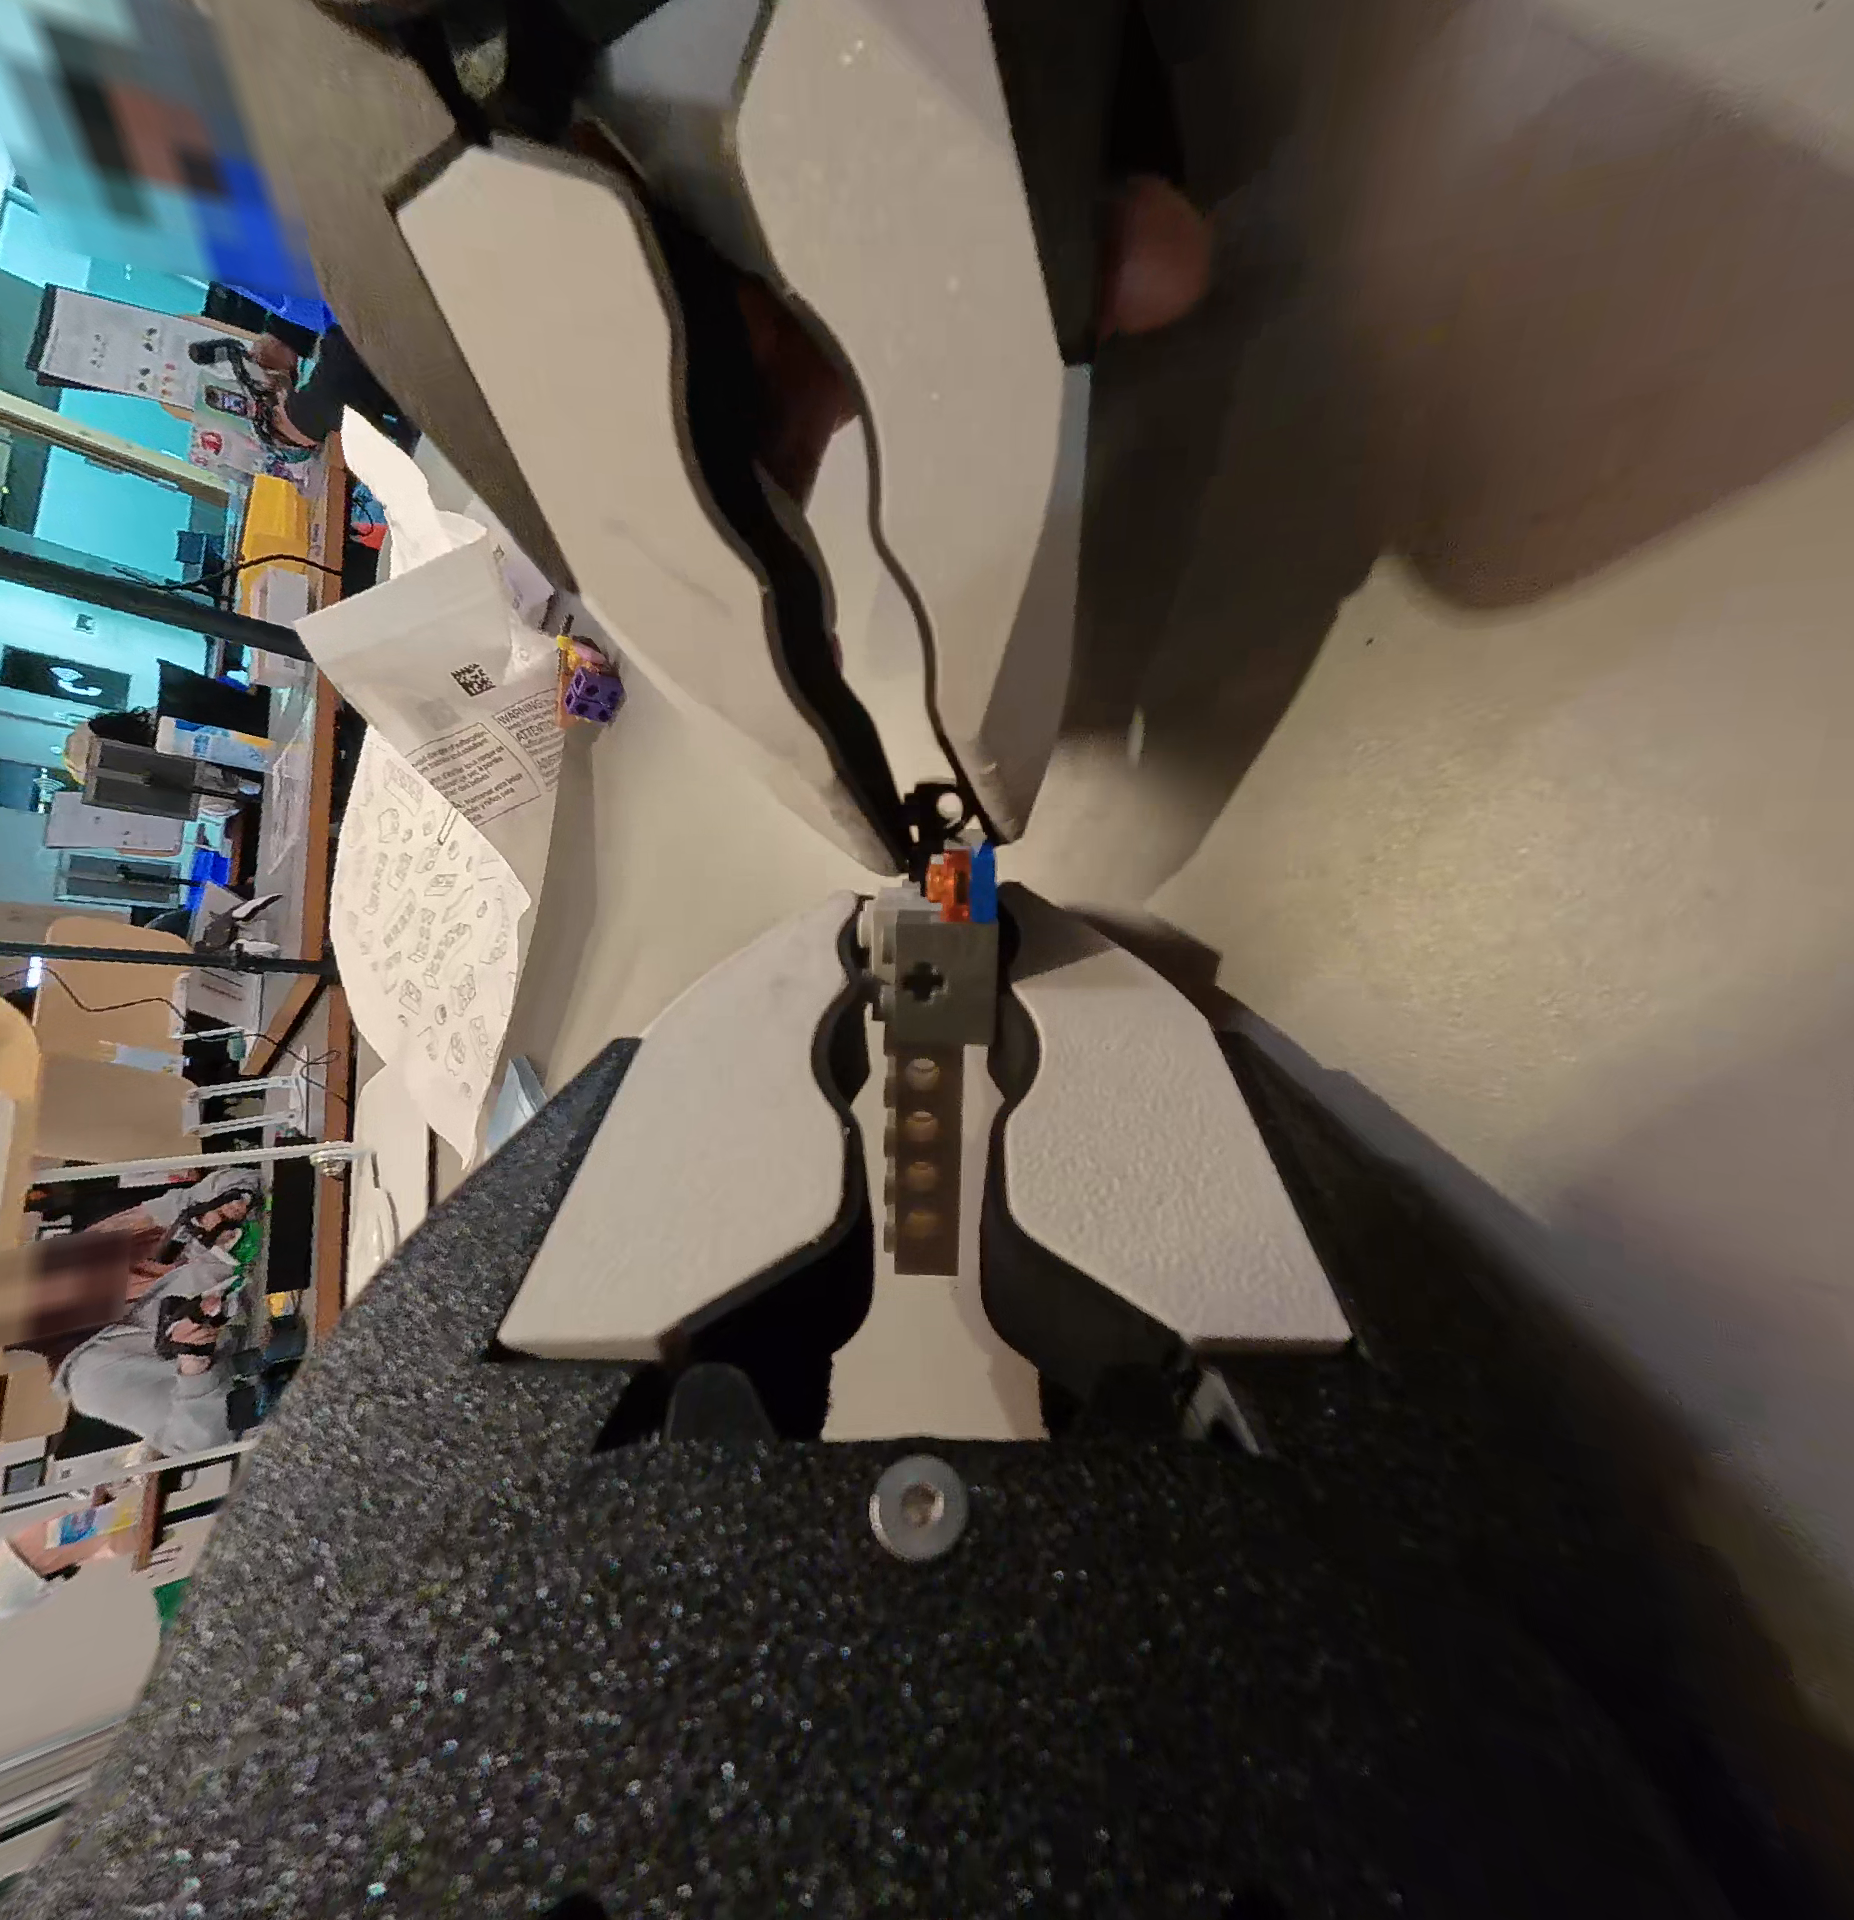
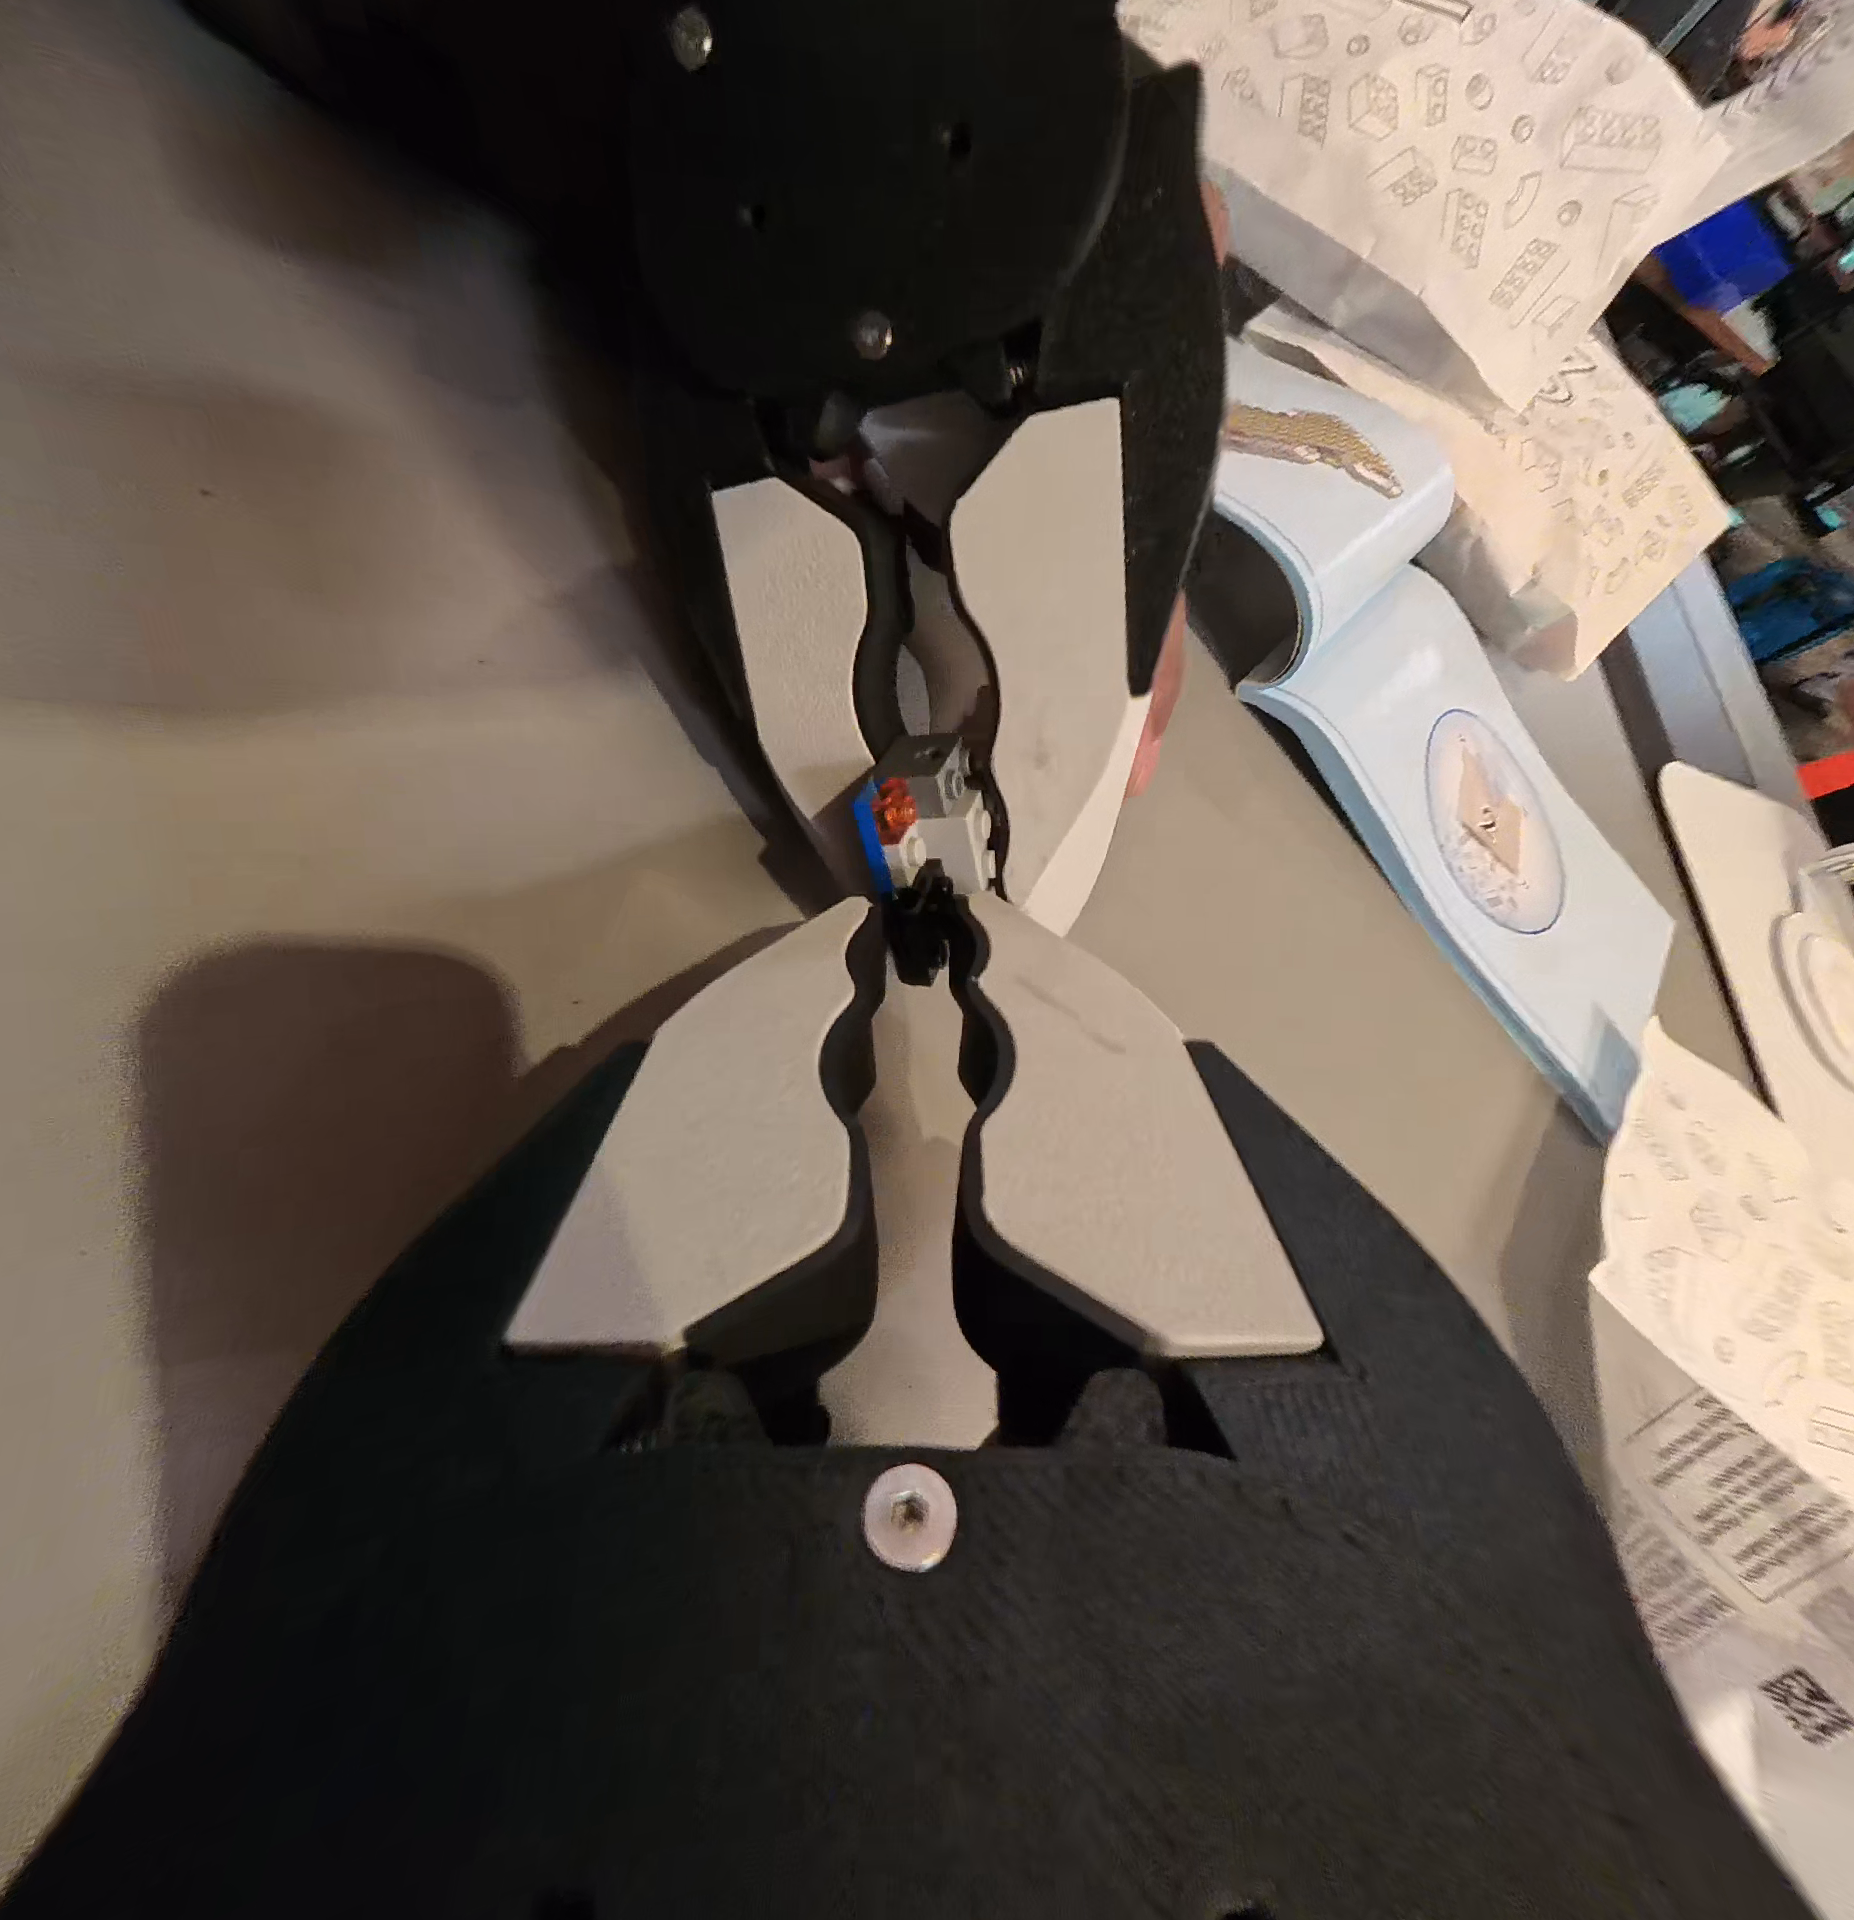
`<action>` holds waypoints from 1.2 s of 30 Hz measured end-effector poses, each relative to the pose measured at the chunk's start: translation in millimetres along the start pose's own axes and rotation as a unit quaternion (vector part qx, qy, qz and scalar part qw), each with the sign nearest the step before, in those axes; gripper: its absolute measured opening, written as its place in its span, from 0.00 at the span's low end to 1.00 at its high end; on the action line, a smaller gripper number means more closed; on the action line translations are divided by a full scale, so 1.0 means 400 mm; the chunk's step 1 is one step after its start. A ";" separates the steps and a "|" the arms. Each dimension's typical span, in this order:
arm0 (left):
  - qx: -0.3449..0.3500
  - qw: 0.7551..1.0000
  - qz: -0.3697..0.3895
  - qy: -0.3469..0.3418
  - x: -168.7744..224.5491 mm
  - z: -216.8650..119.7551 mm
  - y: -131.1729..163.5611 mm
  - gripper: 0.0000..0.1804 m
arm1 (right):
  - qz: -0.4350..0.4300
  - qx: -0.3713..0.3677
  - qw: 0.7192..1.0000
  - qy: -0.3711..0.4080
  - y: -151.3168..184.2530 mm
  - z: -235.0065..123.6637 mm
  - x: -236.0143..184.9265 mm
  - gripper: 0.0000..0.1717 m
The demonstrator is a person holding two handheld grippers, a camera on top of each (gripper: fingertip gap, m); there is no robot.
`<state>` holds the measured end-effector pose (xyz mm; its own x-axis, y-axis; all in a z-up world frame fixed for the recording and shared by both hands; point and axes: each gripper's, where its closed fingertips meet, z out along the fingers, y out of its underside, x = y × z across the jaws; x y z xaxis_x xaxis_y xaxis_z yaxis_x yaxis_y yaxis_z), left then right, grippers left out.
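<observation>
My left gripper (image 1: 938, 935) is shut on a small brick assembly (image 1: 938, 982): a dark grey block with a cross hole, a tan beam with round holes behind it, light grey bricks, an orange transparent stud (image 1: 954, 883) and a blue plate (image 1: 987, 883). My right gripper (image 2: 923, 914) faces it tip to tip and is shut on a small black connector piece (image 2: 921, 940) that touches the assembly's end (image 2: 933, 821). In the left wrist view the black piece (image 1: 933, 810) sits between the right gripper's fingertips. Both are held above a pale table (image 1: 1525, 935).
White paper bags printed with brick drawings (image 1: 424, 904) and a small purple brick build (image 1: 588, 694) lie at the left. In the right wrist view an open light blue booklet (image 2: 1442, 790), more printed bags (image 2: 1442, 114) and a white tray (image 2: 1754, 914) lie to the right. My left and right fingertips are right by each other.
</observation>
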<state>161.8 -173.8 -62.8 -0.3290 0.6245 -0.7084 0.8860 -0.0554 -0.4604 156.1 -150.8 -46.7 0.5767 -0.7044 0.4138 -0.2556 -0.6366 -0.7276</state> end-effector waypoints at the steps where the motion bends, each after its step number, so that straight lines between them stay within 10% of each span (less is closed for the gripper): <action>1: -0.002 1.000 0.003 -0.001 0.000 0.000 0.001 0.10 | 0.017 0.002 1.000 -0.010 0.001 0.001 -0.001 0.07; 12: -0.022 0.998 0.053 -0.031 -0.012 -0.009 -0.003 0.10 | 0.158 0.016 0.984 -0.087 -0.004 -0.005 -0.008 0.06; 36: -0.031 0.999 0.007 -0.005 0.002 -0.004 0.011 0.10 | 0.081 -0.041 0.996 -0.016 0.069 -0.028 0.017 0.06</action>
<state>166.0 -172.3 -64.6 -0.3193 0.6157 -0.7204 0.9088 -0.0165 -0.4169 144.4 -176.6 -57.7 0.5472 -0.7905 0.2751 -0.4087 -0.5392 -0.7364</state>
